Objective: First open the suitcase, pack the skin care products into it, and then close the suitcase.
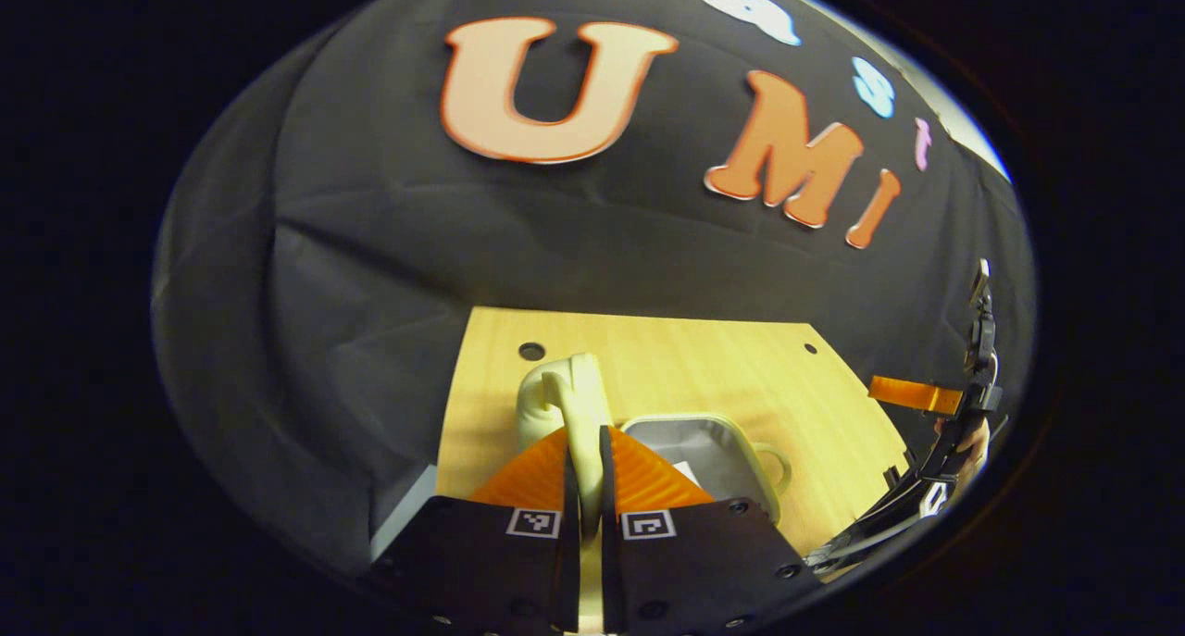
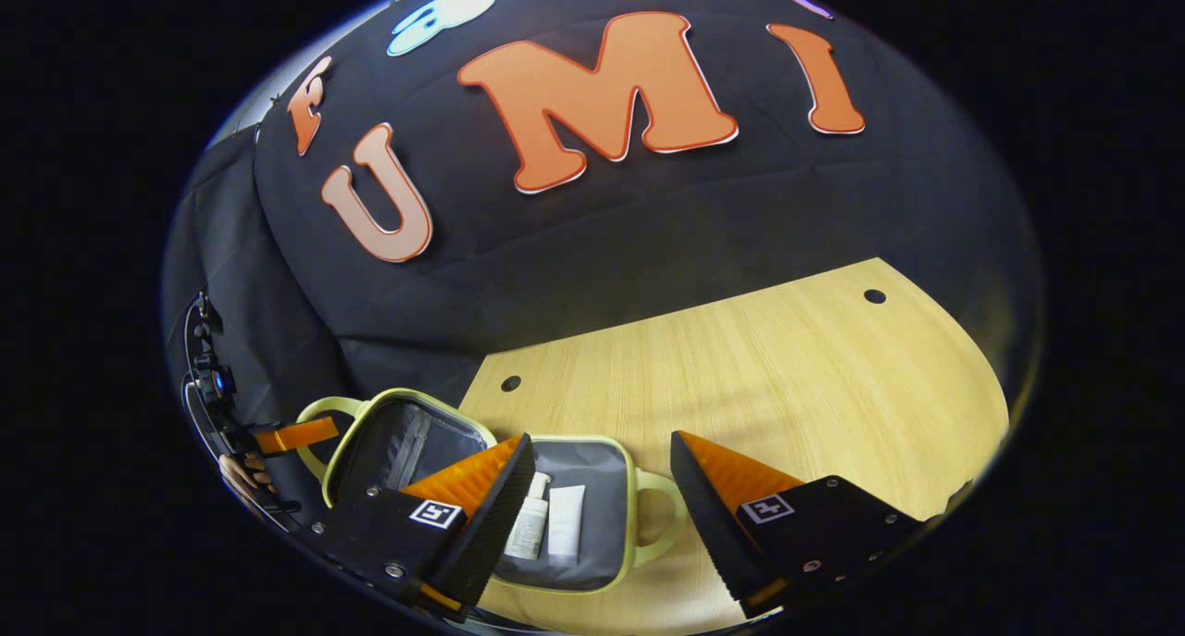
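A wooden table (image 2: 741,377) is seen before the black cloth wall. The suitcase (image 2: 565,576) lies open on it, a bottle (image 2: 528,530) and a tube (image 2: 566,523) laid inside. Its raised lid (image 1: 579,423) is clamped, apparently at the edge, by the left gripper (image 1: 583,474). The right gripper (image 2: 602,488) is held wide apart just above the case.

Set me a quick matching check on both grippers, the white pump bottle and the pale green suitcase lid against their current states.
Things:
1. left gripper
2. right gripper
3. white pump bottle
4. pale green suitcase lid

States:
A. jaws wide open
B. lying in the grey-lined suitcase base
C. jaws shut on the lid's rim
D. swung open, grey lining showing

Pairs: 1-C, 2-A, 3-B, 4-D
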The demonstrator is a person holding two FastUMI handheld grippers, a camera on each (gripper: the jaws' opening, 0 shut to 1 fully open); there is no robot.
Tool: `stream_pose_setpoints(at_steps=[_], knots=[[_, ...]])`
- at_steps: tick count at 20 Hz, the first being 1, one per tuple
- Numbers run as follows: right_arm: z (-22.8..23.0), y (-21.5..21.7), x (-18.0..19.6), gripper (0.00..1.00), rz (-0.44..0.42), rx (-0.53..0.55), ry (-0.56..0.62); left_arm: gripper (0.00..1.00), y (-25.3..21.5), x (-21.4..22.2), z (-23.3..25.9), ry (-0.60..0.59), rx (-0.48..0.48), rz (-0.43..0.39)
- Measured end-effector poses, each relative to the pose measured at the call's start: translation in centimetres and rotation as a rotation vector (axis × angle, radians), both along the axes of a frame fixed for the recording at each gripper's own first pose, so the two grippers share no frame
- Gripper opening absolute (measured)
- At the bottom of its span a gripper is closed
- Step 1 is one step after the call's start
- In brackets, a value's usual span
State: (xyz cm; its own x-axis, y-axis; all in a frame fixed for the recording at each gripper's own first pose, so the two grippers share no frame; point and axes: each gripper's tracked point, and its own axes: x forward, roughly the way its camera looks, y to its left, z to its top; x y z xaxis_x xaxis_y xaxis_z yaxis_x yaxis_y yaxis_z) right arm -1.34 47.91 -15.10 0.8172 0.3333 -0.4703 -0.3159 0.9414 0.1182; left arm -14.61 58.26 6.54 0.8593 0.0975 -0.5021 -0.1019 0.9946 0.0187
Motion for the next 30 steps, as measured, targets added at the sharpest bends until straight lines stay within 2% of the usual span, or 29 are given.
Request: stream_pose_setpoints(at_steps=[5,9,15,21,30], knots=[[1.1,-5.8,1.0,0.94,-0.013,-0.012,-0.027,0.1,-8.7,3.7,-0.8,0.031,0.1,-0.075],[1.2,-10.5,2.2,0.94,-0.022,-0.008,-0.02,0.1,-15.6,5.6,-3.1,0.068,0.131,-0.124],[0.1,-16.2,4.0,0.96,-0.023,-0.033,-0.004,0.1,-23.5,10.7,-12.3,0.181,0.181,-0.174],[-2.1,-20.2,5.3,0.96,-0.023,-0.059,0.033,0.09,-27.1,12.8,-21.8,0.289,0.18,-0.152],[-5.3,-22.6,5.4,0.96,-0.005,-0.105,0.077,0.11,-28.0,13.4,-26.0,0.355,0.166,-0.086]])
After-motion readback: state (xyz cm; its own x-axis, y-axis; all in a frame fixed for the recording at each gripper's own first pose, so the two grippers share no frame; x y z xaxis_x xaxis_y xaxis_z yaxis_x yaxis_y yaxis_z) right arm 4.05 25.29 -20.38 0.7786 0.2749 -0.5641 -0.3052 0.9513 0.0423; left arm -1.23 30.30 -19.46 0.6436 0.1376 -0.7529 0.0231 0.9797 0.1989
